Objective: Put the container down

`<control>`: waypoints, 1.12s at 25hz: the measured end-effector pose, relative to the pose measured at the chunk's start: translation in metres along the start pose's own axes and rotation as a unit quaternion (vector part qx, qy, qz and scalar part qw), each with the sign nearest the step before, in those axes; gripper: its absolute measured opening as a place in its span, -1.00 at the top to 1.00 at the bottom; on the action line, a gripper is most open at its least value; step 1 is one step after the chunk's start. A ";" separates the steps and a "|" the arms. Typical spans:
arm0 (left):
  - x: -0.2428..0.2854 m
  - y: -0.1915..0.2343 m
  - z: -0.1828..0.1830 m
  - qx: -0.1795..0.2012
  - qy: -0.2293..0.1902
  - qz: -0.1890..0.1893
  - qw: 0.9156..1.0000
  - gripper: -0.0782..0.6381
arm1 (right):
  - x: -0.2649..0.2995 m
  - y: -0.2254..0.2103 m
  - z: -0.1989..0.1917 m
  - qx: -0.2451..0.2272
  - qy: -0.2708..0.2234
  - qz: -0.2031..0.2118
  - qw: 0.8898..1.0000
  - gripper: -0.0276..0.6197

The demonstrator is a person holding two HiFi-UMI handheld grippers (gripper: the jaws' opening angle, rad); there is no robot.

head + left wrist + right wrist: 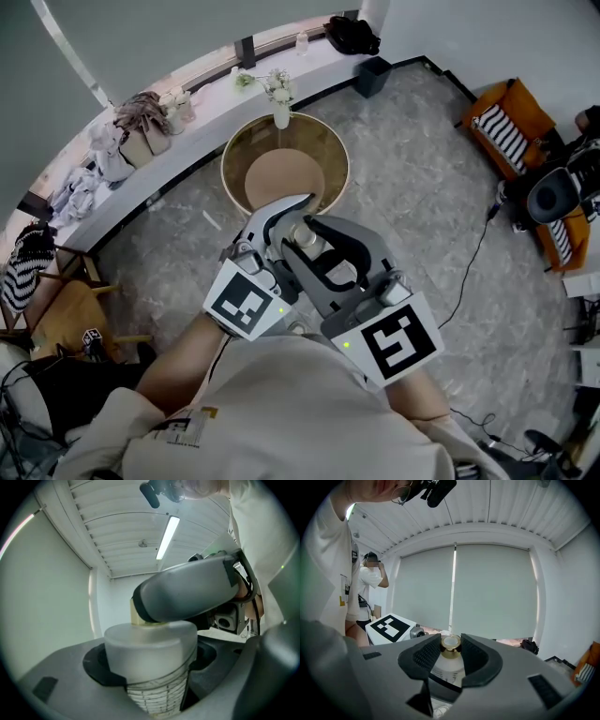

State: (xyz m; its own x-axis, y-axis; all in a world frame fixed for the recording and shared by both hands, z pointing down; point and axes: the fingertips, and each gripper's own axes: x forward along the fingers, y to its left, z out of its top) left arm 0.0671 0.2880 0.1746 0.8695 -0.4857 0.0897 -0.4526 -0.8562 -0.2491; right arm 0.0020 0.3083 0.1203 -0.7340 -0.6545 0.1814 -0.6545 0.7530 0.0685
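I hold a small translucent container (306, 241) with printed scale lines close to my chest, above the round table (232, 159). In the left gripper view its frosted upper body (150, 641) fills the space between the jaws, and my left gripper (151, 667) is shut on it. My right gripper (451, 649) is shut on the container's gold cap (451, 645), its ribbed black pads (429, 656) on both sides. In the head view the left gripper (286, 220) and right gripper (323, 248) cross over each other at the container.
A white vase of flowers (279, 105) stands at the table's far rim. Behind it runs a curved white counter (202, 155) with bags and cloths. An orange chair (506, 122) and a floor cable (473, 267) lie to the right. Another person (370, 581) stands in the room.
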 end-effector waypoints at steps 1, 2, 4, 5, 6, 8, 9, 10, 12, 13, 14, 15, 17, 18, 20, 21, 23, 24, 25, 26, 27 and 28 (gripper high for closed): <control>0.004 0.006 -0.003 0.000 0.000 -0.003 1.000 -0.20 | 0.006 -0.006 0.000 0.001 0.001 -0.002 1.000 0.51; 0.008 0.013 -0.005 0.000 -0.001 -0.006 1.000 -0.20 | 0.011 -0.012 -0.001 0.002 0.003 -0.005 1.000 0.51; 0.016 0.027 -0.009 -0.002 -0.002 -0.010 1.000 -0.20 | 0.023 -0.025 -0.001 0.004 0.007 -0.009 1.000 0.51; 0.020 0.034 -0.012 -0.005 -0.003 -0.012 1.000 -0.20 | 0.030 -0.032 -0.002 0.005 0.009 -0.011 1.000 0.51; 0.024 0.041 -0.014 -0.007 -0.003 -0.014 1.000 -0.20 | 0.036 -0.038 -0.002 0.006 0.011 -0.011 1.000 0.51; 0.031 0.056 -0.020 -0.011 -0.003 -0.018 1.000 -0.20 | 0.051 -0.050 -0.002 0.007 0.017 -0.011 1.000 0.51; 0.034 0.065 -0.023 -0.013 -0.003 -0.020 1.000 -0.20 | 0.059 -0.056 -0.002 0.008 0.019 -0.012 1.000 0.51; 0.037 0.074 -0.026 -0.014 -0.002 -0.021 1.000 -0.20 | 0.067 -0.062 -0.003 0.011 0.020 -0.014 1.000 0.51; 0.044 0.091 -0.033 -0.012 0.000 -0.023 1.000 -0.20 | 0.082 -0.075 -0.003 0.017 0.023 -0.017 0.999 0.51; 0.047 0.100 -0.035 -0.009 0.002 -0.025 1.000 -0.20 | 0.090 -0.081 -0.002 0.019 0.025 -0.018 0.999 0.51; 0.051 0.109 -0.037 -0.006 0.002 -0.026 1.000 -0.20 | 0.097 -0.088 0.000 0.019 0.026 -0.019 0.999 0.51; 0.054 0.117 -0.038 -0.006 0.001 -0.028 1.000 -0.20 | 0.104 -0.093 0.001 0.019 0.028 -0.020 0.999 0.51; 0.058 0.136 -0.039 -0.009 -0.003 -0.031 0.999 -0.20 | 0.121 -0.105 0.006 0.019 0.031 -0.024 0.999 0.51; 0.060 0.147 -0.040 -0.011 -0.004 -0.032 0.999 -0.20 | 0.130 -0.110 0.009 0.019 0.031 -0.027 0.999 0.51; 0.062 0.169 -0.042 -0.011 -0.007 -0.034 0.999 -0.20 | 0.149 -0.121 0.015 0.020 0.031 -0.033 0.999 0.51; 0.063 0.180 -0.043 -0.011 -0.008 -0.036 0.999 -0.20 | 0.158 -0.126 0.017 0.020 0.031 -0.035 0.999 0.51; 0.065 0.200 -0.046 -0.011 -0.009 -0.039 0.999 -0.20 | 0.177 -0.135 0.022 0.022 0.032 -0.037 0.999 0.51; 0.067 0.209 -0.048 -0.011 -0.009 -0.041 0.999 -0.20 | 0.185 -0.140 0.023 0.024 0.033 -0.039 0.998 0.51; 0.068 0.219 -0.050 -0.011 -0.009 -0.043 0.999 -0.20 | 0.194 -0.145 0.025 0.025 0.034 -0.041 0.998 0.51; 0.070 0.229 -0.053 -0.011 -0.009 -0.046 0.999 -0.20 | 0.204 -0.150 0.026 0.026 0.034 -0.044 0.998 0.51; 0.072 0.242 -0.056 -0.011 -0.009 -0.050 0.999 -0.20 | 0.215 -0.157 0.028 0.027 0.034 -0.047 0.998 0.51; 0.076 0.256 -0.059 -0.013 -0.010 -0.053 0.998 -0.20 | 0.228 -0.166 0.031 0.028 0.035 -0.050 0.998 0.51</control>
State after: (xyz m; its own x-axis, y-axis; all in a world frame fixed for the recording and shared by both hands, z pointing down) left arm 0.0054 0.0215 0.1740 0.9166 -0.3881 0.0955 -0.3619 -0.9073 -0.2141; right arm -0.0625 0.0318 0.1199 -0.6511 -0.7187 0.2439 -0.7347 0.6775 0.0348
